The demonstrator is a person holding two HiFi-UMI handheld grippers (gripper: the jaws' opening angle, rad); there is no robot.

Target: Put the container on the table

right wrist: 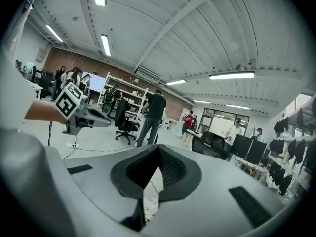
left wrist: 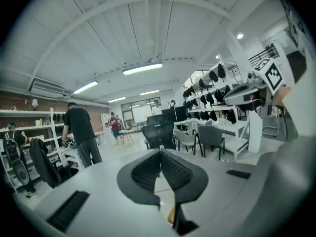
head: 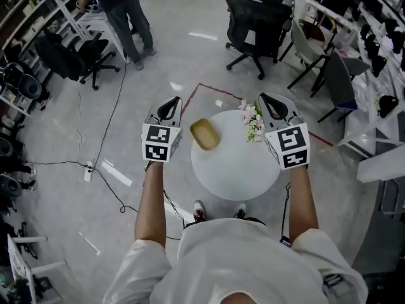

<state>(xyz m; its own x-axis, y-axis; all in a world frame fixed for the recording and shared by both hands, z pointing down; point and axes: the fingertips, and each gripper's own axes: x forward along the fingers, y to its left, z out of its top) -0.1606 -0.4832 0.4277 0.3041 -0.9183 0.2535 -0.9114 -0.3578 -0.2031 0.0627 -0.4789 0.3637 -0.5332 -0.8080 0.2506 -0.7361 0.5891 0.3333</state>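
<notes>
Container (head: 205, 135) sits on table (head: 240, 173); left claw (head: 170, 102) and right claw (head: 271, 99), both closed, point level.

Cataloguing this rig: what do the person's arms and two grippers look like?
The left gripper and right gripper have pale grey shells and black, ridged fingers. Each carries a white cube printed with black square markers. The person wears a white short-sleeved shirt, forearms bare. No cables show on the grippers.

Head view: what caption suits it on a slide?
Left gripper and right gripper, both shut and empty, flanking a round white table bearing a tan container and pink flowers.
</notes>
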